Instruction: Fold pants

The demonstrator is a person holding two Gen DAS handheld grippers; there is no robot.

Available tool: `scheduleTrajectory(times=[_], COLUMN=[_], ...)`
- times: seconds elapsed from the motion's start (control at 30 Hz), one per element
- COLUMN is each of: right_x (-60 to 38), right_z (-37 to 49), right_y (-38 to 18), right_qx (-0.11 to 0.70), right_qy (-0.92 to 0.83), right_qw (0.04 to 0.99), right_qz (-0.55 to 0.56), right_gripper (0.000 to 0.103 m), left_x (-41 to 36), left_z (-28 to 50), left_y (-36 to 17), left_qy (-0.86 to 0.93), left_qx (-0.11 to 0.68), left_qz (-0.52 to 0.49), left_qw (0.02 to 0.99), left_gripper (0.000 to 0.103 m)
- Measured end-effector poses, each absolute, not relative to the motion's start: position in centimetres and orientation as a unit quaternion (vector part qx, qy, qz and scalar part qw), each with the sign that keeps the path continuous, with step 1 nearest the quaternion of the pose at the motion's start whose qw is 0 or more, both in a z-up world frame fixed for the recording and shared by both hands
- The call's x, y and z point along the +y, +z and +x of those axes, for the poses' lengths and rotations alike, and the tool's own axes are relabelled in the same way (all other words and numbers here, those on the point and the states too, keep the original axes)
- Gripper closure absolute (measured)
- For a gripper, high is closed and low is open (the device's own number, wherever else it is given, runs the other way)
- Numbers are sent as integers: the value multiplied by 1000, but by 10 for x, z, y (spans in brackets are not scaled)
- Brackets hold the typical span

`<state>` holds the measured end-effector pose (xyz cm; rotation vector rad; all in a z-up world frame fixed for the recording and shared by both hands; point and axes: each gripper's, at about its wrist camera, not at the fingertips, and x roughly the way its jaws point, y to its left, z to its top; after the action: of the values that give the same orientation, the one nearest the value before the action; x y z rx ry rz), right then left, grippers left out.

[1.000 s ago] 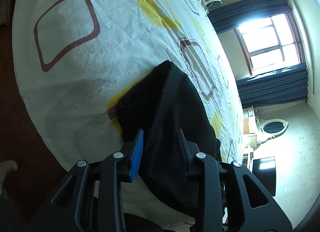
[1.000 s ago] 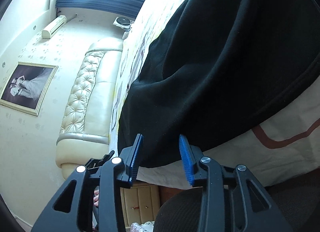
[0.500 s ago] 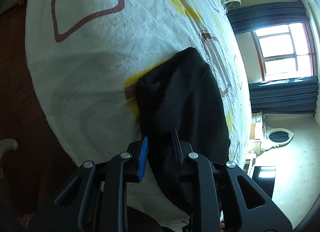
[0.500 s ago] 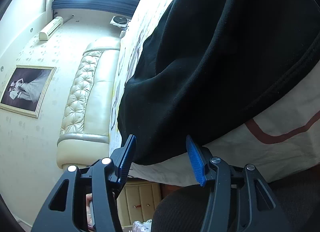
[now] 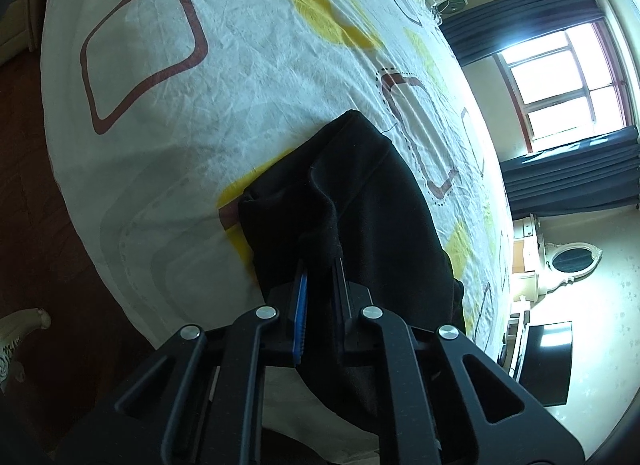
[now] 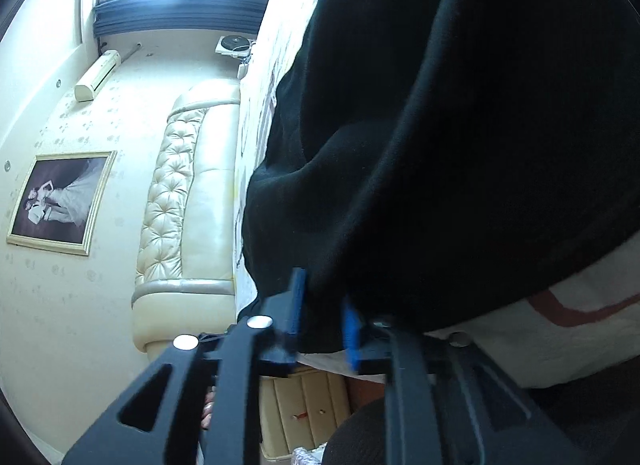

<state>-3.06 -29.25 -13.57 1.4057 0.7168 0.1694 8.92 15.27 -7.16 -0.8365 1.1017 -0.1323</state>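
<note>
Black pants (image 5: 372,209) lie bunched near the front edge of a bed covered by a white sheet (image 5: 160,77) with red and yellow shapes. My left gripper (image 5: 320,281) is shut on a raised fold of the black fabric. In the right wrist view the pants (image 6: 460,125) fill the upper right, draped over the bed's edge. My right gripper (image 6: 322,305) has closed on the hem of the pants, with black cloth between its blue pads; that frame is blurred by motion.
A padded cream headboard (image 6: 188,193) stands at the far end of the bed. A framed picture (image 6: 60,201) hangs on the wall. A window with dark curtains (image 5: 560,77) is beyond the bed. Dark wooden floor (image 5: 24,201) lies left of the bed.
Both grippers were open around the pants' edge a second ago. The left one closed on a fold first, then the right one moved in and closed on the hem.
</note>
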Motion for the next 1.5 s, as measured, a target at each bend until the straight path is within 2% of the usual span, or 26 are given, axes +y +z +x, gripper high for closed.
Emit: scheduleTrajectory(times=[0.2,0.4,0.47,0.5,0.53,0.57,0.6,0.63,0.77,0.8,0.9,1.03,1.17,1.37,1.4,1.47,1.5], right_x=[-262,-259,-261,-264,-269,-277,-288,-304,-402,-433,-511,-584,-609,-637,-638,-645,-649], right_z=[-28,-31,-32,-35,-40,-47,-57,-69,-139,-163,-234,-299,-311,-280,-275,-262,-256], right_y=[-107,-133,-130,-127,-124,-119,-112,-104,-70,-66,-75,-98,-114,-115,-113,-103,-94], right_qx=[329,353,357,355,349,339,330,316,239,211,129,83,31,103,108,135,152], right_qy=[103,87,92,97,98,92,82,67,-46,-89,-212,-322,-312,-325,-328,-333,-331], right_qw=[732,709,705,700,698,700,707,719,763,765,717,649,617,640,646,673,695], right_qz=[588,604,606,612,618,622,621,615,598,602,651,684,722,689,681,647,619], right_gripper=[95,95,87,72,51,43,42,42,42,42,42,42,42,42,48,79,87], left_x=[164,183,187,188,189,191,194,197,204,202,184,143,107,84,82,78,79], left_z=[98,107,105,104,102,100,96,92,78,76,79,94,101,96,96,96,96], left_y=[-60,-93,-96,-95,-94,-92,-89,-87,-72,-67,-52,-46,-60,-71,-70,-69,-69], left_qy=[-48,-30,-42,-49,-54,-57,-57,-54,-50,-53,-78,-108,-124,-116,-118,-120,-121], left_qx=[475,500,493,491,490,490,490,489,480,472,459,471,503,516,515,513,511], left_qz=[-366,-375,-377,-378,-379,-382,-386,-392,-417,-421,-426,-399,-383,-349,-340,-330,-330], left_qw=[799,780,783,783,783,782,780,777,770,773,776,779,765,774,778,783,784], left_gripper=[93,93,92,90,85,81,67,50,34,25,11,7,7,7,7,7,7])
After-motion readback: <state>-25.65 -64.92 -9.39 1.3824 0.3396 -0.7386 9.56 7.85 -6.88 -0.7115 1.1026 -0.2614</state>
